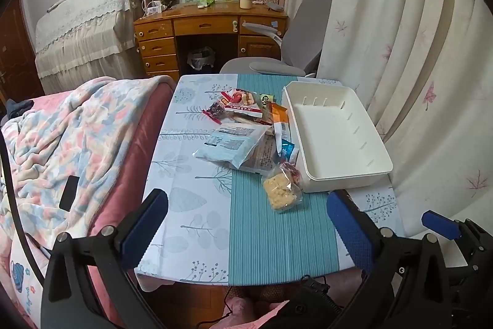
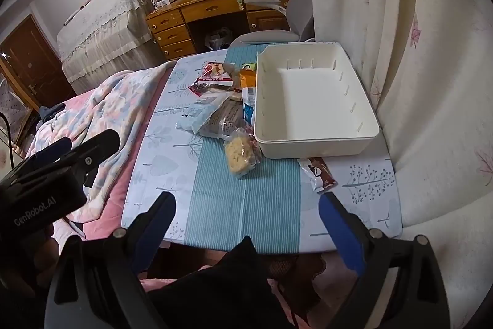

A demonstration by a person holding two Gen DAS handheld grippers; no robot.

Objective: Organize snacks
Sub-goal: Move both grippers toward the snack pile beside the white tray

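A pile of snack packets (image 1: 243,125) lies on the small table, just left of an empty white bin (image 1: 336,131). A clear bag of yellow crackers (image 1: 282,190) lies nearest me, touching the bin's front corner; it also shows in the right wrist view (image 2: 242,154). A brown-and-white packet (image 2: 319,174) lies in front of the bin (image 2: 314,100). My left gripper (image 1: 246,215) is open and empty above the table's near part. My right gripper (image 2: 246,211) is open and empty over the near edge.
The table's cloth (image 1: 197,205) is white with a teal strip. A bed with a flowered blanket (image 1: 61,150) lies to the left. A curtain (image 1: 416,51) hangs close on the right. A grey chair (image 1: 289,51) and a wooden desk (image 1: 203,30) stand behind.
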